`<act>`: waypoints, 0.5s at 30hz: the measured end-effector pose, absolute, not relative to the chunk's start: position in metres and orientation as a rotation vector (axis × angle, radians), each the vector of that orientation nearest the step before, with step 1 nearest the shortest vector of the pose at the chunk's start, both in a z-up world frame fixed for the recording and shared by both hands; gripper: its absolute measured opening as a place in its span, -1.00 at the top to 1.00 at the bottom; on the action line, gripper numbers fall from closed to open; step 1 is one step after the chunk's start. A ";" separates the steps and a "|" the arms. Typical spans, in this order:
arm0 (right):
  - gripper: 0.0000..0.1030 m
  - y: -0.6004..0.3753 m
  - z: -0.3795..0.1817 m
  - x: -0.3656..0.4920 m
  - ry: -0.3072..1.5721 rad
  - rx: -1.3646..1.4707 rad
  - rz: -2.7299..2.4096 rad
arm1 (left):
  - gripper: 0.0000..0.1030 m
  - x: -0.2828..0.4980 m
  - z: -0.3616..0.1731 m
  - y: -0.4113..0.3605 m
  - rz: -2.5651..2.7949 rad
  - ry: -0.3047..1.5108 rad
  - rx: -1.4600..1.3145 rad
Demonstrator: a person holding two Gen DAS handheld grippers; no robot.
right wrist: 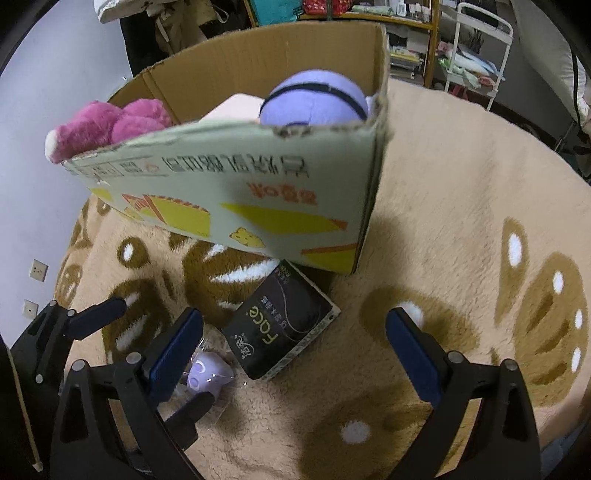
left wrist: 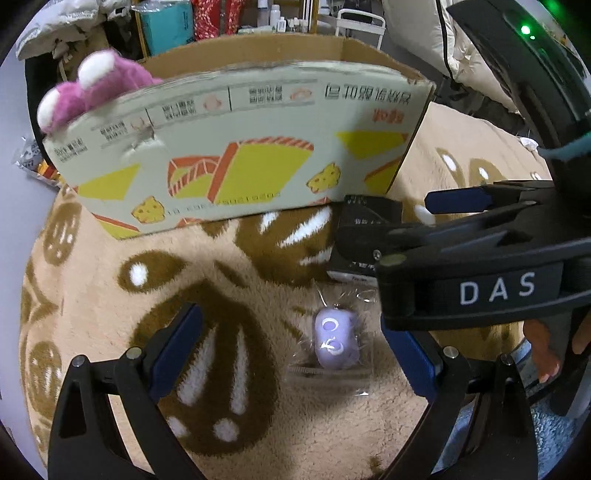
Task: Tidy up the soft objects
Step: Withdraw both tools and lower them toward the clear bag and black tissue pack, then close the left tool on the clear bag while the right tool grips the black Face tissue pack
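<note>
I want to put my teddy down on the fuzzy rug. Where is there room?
The rug lies bare to the right of the cardboard box and past the black tissue pack. It is crowded in front of the box, where the pack, the wrapped purple toy and both open tools sit close together.

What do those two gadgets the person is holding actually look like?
Both are matte black plastic frames with silver rivets at the joints, each ending in two flat fingers faced with dark blue pads. The left gripper and right gripper look alike. Seen from the left wrist camera, the right one carries white "DAS" lettering, a green indicator light and a teal strap.
</note>
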State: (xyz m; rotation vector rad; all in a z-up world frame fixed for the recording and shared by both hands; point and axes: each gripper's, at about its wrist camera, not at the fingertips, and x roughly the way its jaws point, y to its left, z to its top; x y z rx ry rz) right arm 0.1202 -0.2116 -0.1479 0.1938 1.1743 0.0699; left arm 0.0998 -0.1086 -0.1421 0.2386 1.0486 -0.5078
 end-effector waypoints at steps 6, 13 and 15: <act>-1.00 -0.205 -0.159 0.122 1.208 0.157 0.073 | -0.86 0.097 -0.158 -0.115 -0.528 1.090 0.269; -1.00 -0.202 -0.168 0.124 1.233 0.144 0.066 | -0.86 0.095 -0.168 -0.119 -0.524 1.105 0.298; -0.96 -0.200 -0.171 0.125 1.245 0.141 0.062 | -0.86 0.094 -0.171 -0.122 -0.522 1.107 0.313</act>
